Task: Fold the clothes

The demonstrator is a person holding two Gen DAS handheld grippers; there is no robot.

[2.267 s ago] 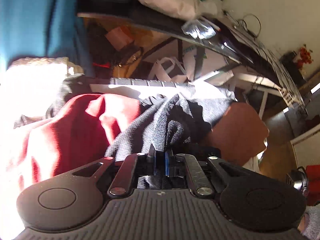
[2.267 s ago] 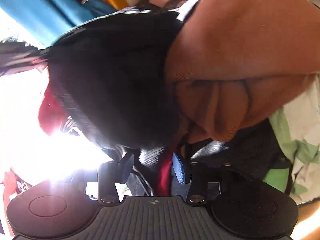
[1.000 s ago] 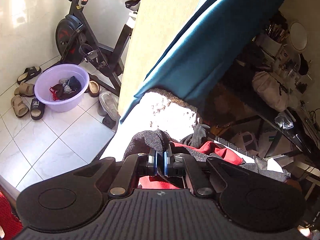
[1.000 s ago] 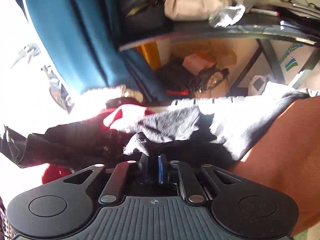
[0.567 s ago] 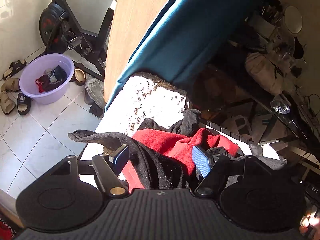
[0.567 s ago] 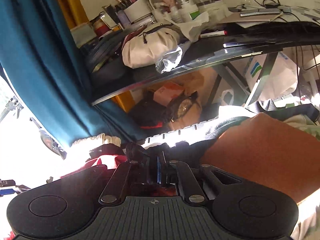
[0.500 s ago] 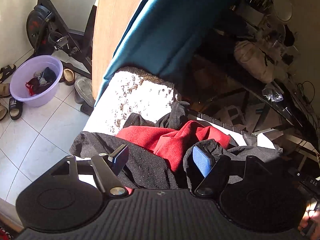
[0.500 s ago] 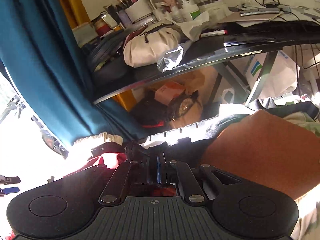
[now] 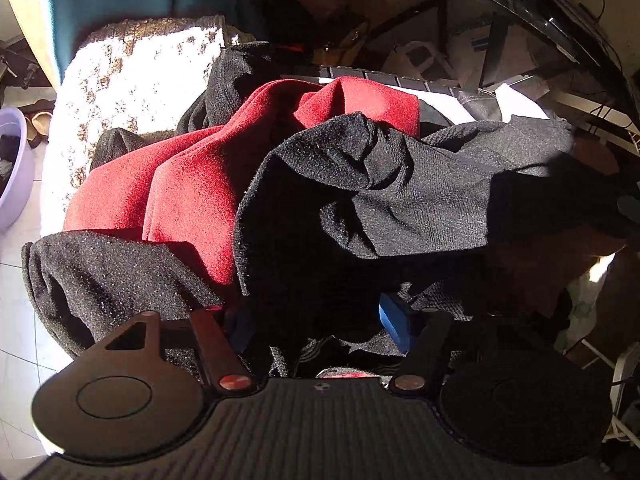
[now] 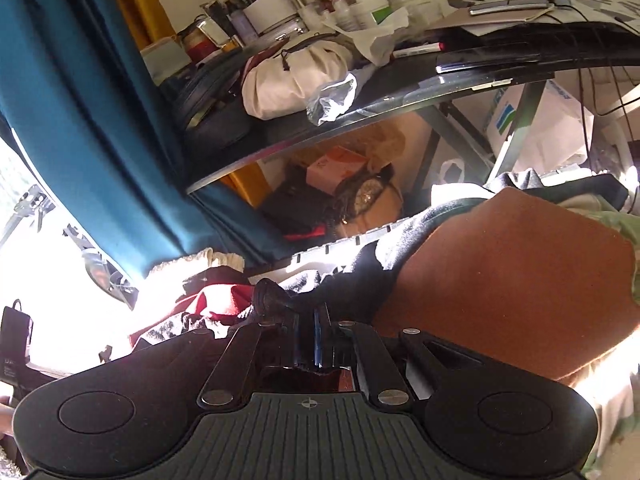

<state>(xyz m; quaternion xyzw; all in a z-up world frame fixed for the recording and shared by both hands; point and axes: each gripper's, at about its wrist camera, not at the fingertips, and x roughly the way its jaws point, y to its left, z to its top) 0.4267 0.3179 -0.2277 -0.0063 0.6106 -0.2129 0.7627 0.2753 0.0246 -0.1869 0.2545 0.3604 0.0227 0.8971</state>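
Beneath the left gripper (image 9: 316, 320), whose fingers stand spread apart and grip nothing, we find the black garment (image 9: 400, 192) crumpled over a red garment (image 9: 192, 184). Our right gripper (image 10: 308, 336) has its fingers closed on a bunched corner of black fabric. We judge spreading unfinished; regrasp an opposite edge.

Left gripper (image 9: 318, 326) jaws apart over black garment (image 9: 392, 200), red garment (image 9: 192, 176).

Crumpled black knit garment (image 9: 400, 192) lies heaped over a red garment (image 9: 188, 184).
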